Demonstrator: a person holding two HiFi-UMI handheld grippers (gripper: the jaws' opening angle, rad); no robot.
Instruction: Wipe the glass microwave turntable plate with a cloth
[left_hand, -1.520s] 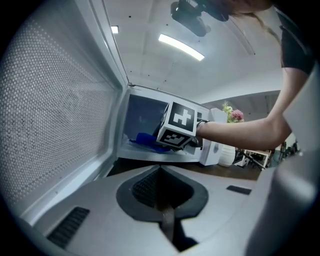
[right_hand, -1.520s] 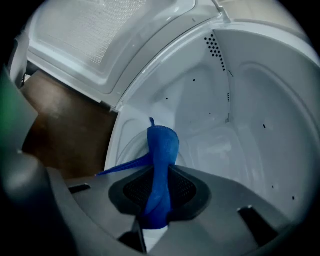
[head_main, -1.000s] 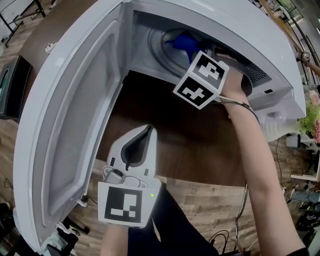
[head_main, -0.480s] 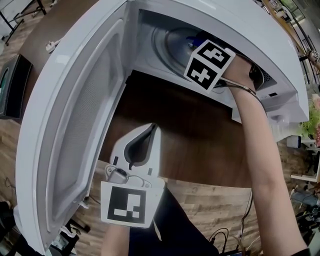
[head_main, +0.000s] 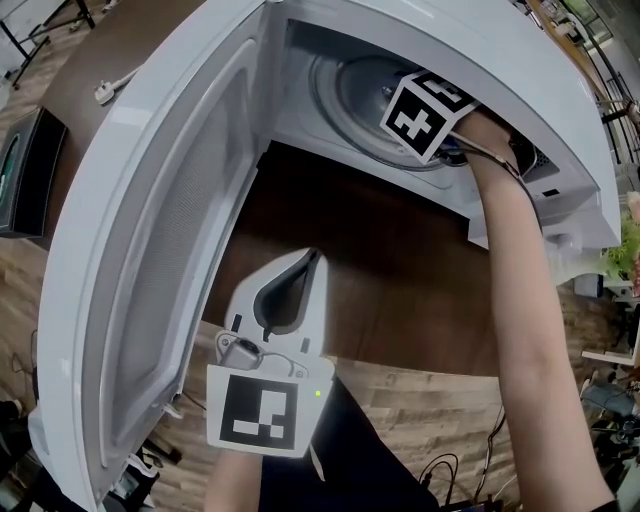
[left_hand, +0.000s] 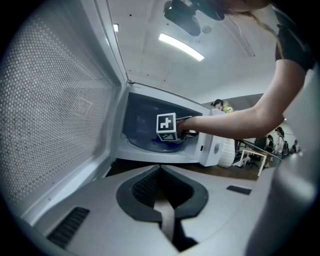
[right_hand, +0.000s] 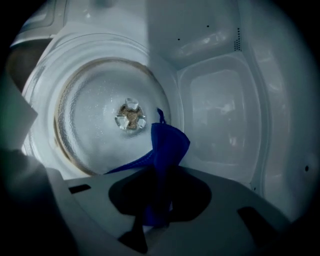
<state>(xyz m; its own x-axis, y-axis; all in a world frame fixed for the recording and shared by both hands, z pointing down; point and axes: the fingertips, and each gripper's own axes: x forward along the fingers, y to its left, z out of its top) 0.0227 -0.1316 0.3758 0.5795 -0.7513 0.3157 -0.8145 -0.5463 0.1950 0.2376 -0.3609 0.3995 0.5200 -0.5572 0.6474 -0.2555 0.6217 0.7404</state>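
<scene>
Microwave cavity (right_hand: 215, 100) — right tool (right_hand: 156, 212) pinching cloth (right_hand: 167, 145), plate (right_hand: 62, 125) rim uncovered

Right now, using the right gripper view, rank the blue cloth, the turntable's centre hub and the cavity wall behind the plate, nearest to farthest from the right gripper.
1. Blue cloth: pinched in the right gripper, bottom centre.
2. Centre hub: middle of the glass plate, left of the cloth's tip.
3. Cavity wall: top, beyond the plate's far rim.
</scene>
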